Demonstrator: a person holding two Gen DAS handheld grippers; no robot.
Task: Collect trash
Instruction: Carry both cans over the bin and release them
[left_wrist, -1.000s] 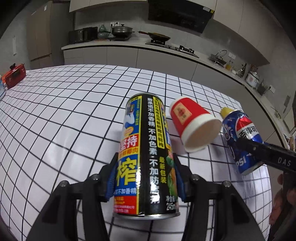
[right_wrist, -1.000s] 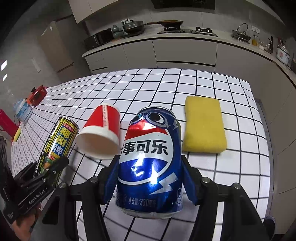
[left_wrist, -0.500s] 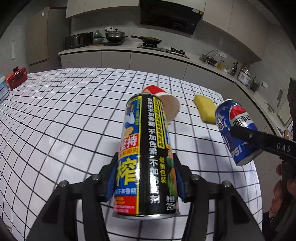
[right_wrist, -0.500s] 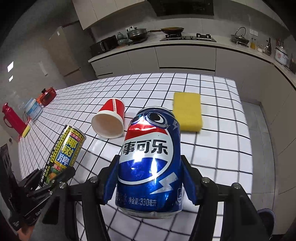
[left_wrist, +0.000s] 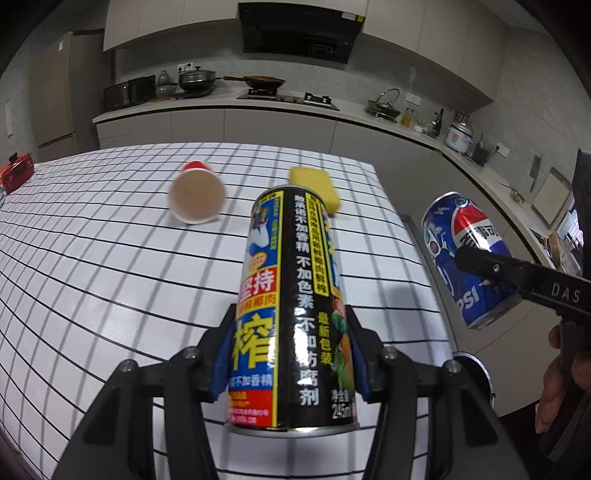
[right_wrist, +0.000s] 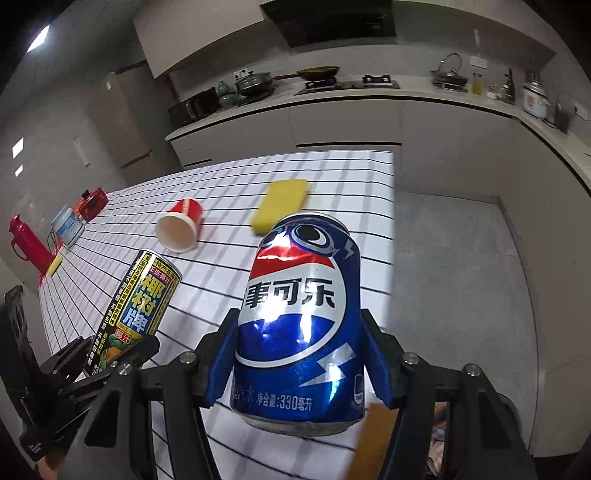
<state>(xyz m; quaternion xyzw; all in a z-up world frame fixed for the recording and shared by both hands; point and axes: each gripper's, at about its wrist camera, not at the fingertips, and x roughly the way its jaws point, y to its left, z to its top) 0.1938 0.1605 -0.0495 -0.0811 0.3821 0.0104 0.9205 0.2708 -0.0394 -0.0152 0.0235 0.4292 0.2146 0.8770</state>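
Left gripper (left_wrist: 291, 354) clamps coconut can (left_wrist: 291, 314), right gripper (right_wrist: 299, 360) clamps Pepsi can (right_wrist: 301, 325); both lifted for binning. Cup (left_wrist: 197, 195) at 11 o'clock remains.

The tall black-and-yellow metal drink can (left_wrist: 291, 314) has a glossy printed skin, as does the blue metal cola can (right_wrist: 299, 332) (its sheen catches white glare). The red paper cup (right_wrist: 180, 229) looks matt inside. The yellow sponge block (right_wrist: 280, 206) appears soft and dull. The white gridded tabletop (left_wrist: 110, 266) looks smooth.
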